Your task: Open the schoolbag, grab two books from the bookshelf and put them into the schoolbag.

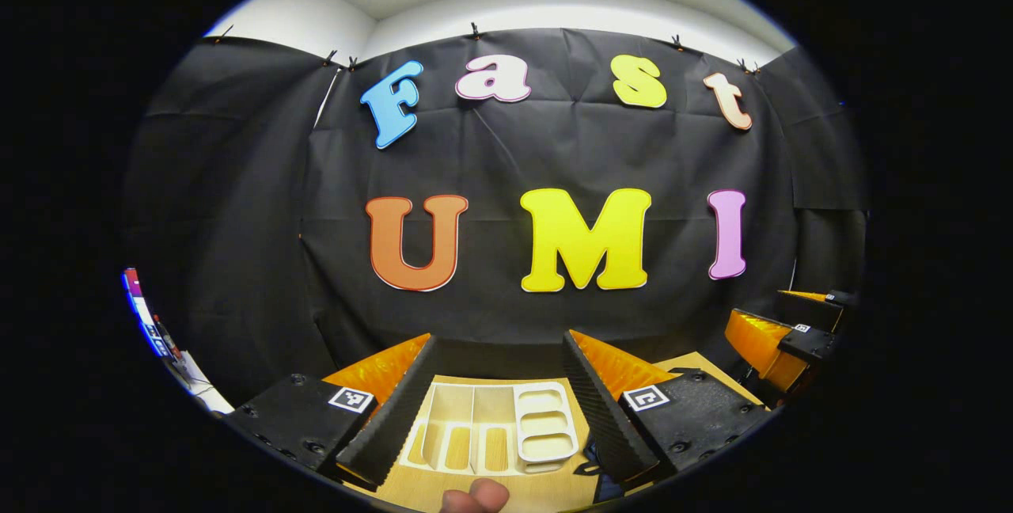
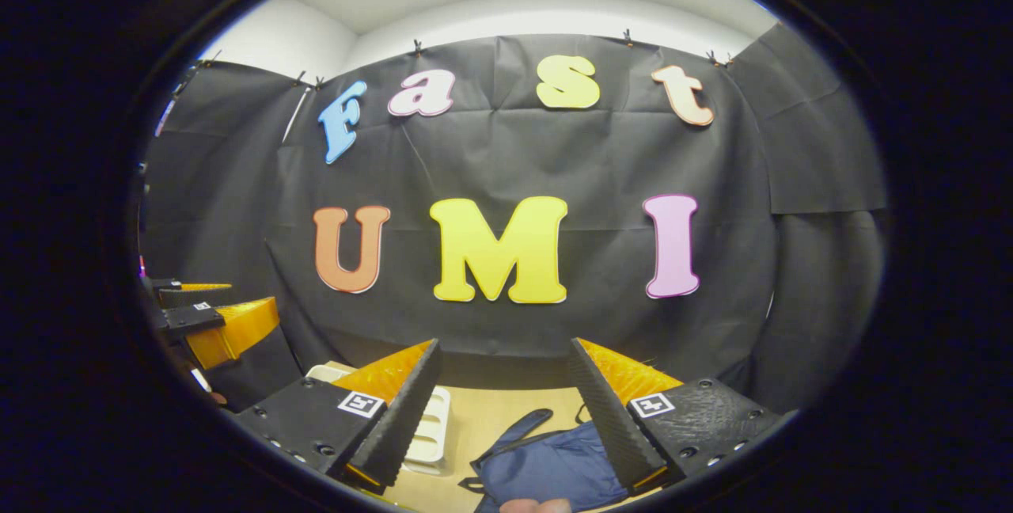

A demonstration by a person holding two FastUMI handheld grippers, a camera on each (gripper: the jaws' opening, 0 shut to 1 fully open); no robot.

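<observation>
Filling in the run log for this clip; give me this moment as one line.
left gripper: open, above white rack | right gripper: open, above blue schoolbag | table: both items resting | nothing held

tray (image 1: 491, 426) on table (image 1: 475, 489) | schoolbag (image 2: 546, 469) right of tray, also on table

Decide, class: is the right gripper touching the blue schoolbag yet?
Apart. The right gripper view shows the right gripper open, raised above the schoolbag, which lies on the table between and below its fingers.
</observation>
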